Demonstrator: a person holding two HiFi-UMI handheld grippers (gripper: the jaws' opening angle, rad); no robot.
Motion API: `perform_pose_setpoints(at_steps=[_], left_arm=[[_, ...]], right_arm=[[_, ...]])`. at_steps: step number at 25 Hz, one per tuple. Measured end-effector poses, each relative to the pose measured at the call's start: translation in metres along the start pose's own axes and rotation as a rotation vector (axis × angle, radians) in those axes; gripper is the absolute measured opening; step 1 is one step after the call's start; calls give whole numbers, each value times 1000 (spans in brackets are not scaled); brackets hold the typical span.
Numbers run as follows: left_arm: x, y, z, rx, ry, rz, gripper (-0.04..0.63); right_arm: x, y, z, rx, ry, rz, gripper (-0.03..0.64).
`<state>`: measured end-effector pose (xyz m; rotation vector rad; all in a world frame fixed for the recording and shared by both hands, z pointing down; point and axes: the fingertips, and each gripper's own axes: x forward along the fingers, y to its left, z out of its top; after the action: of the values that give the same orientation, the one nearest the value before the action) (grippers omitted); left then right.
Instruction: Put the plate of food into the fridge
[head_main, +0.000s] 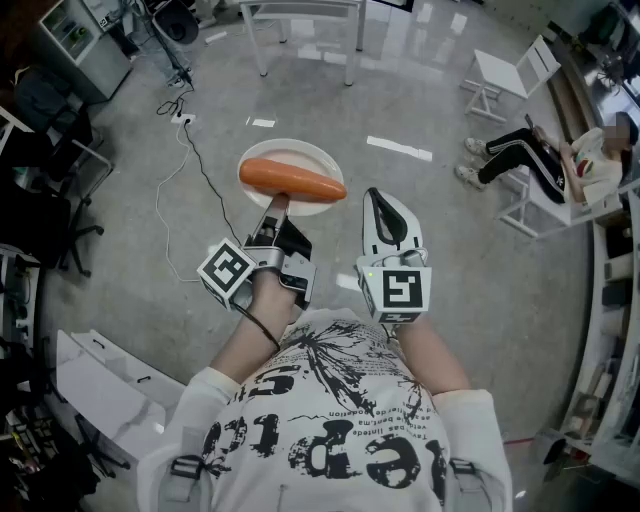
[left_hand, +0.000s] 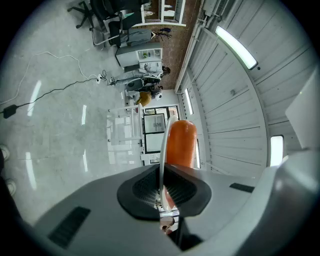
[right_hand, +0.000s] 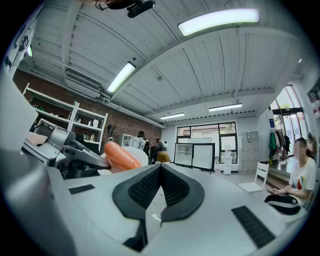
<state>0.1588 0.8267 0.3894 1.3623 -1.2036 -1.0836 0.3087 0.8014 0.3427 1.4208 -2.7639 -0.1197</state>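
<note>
White plate (head_main: 292, 150) hangs in the air over the grey floor (head_main: 450, 240), held level out in front of the person. Its near rim sits between the jaws of the left gripper (head_main: 277, 208), which are clamped on it. A long orange piece of food (head_main: 292, 180) lies across the plate, from side to side in the head view.

In the left gripper view the plate (left_hand: 162, 145) shows edge-on as a thin white line running between the dark pads (left_hand: 145, 190), with the food (left_hand: 181, 142) just beyond them.

The right gripper (head_main: 378, 200) is just beside the plate, to its right, and does not touch it. Its jaws are closed on each other with nothing between them; the right gripper view shows the pads (right_hand: 145, 187) meeting at their tips. That view also shows the food (right_hand: 121, 156) and the plate (right_hand: 139, 152) off to the left.

A cable (head_main: 170, 195) trails over the floor to the left. A person (head_main: 560, 160) sits at the far right, near a white chair (head_main: 505, 75).
</note>
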Motion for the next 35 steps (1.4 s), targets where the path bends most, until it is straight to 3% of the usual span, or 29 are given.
perform_pose_setpoints(at_steps=[15, 25, 35], left_arm=[[9, 15, 28, -111, 32, -14, 23], [13, 27, 83, -41, 63, 10, 23], [53, 43, 104, -92, 56, 13, 23]], right_arm=[[20, 24, 1, 15, -12, -12, 0], [60, 63, -5, 47, -2, -21, 0], [117, 57, -18, 44, 49, 22, 0]])
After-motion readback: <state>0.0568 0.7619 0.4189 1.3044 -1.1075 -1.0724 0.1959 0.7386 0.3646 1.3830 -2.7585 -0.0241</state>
